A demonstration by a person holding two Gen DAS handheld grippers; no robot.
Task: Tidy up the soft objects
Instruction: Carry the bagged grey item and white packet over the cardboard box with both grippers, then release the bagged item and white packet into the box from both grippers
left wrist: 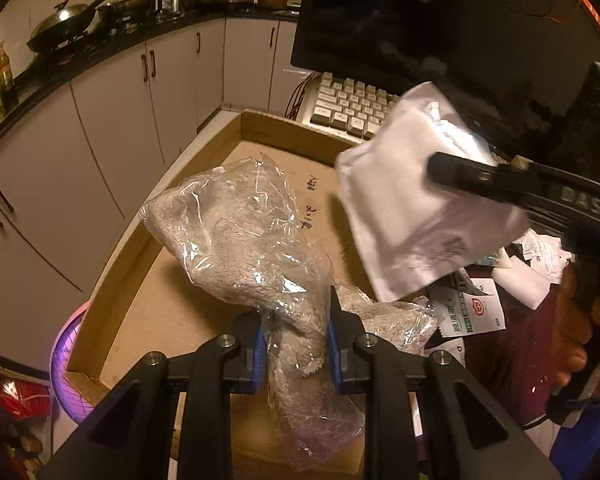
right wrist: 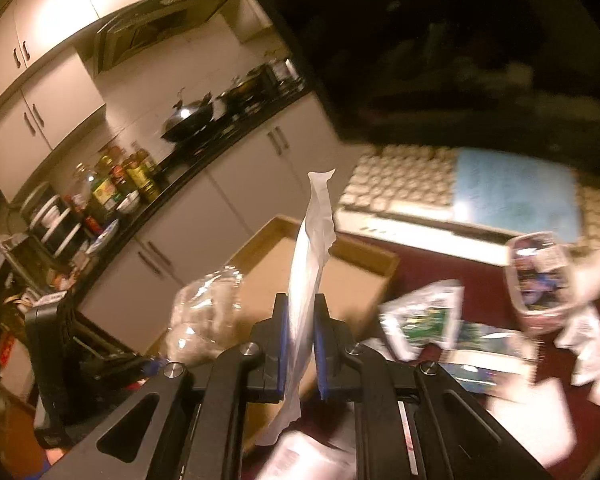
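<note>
Nearest the left wrist lens, the left gripper (left wrist: 296, 344) had its blue-padded fingers (left wrist: 259, 356) pinched on the narrow waist of a clear plastic bag of grey towelling (left wrist: 240, 240), whose bulk stood up at the middle of the frame over an open cardboard box (left wrist: 256, 126). At the right of that frame, the right gripper (left wrist: 440, 170) reached in from the edge, one dark finger lying across a flat white packet (left wrist: 404, 216) held above the box's right edge.

From the right wrist view, the right gripper's fingers (right wrist: 282, 344) were pressed tight on the white packet (right wrist: 312, 248), seen edge-on and rising up the centre. Behind it sat the cardboard box (right wrist: 352, 252), with the towelling bag (right wrist: 204, 312) at lower left. Blurred packets (right wrist: 424, 316), probably more soft goods, lay on the dark red table (right wrist: 440, 264) at right, below a pale keyboard (right wrist: 400, 184).
</note>
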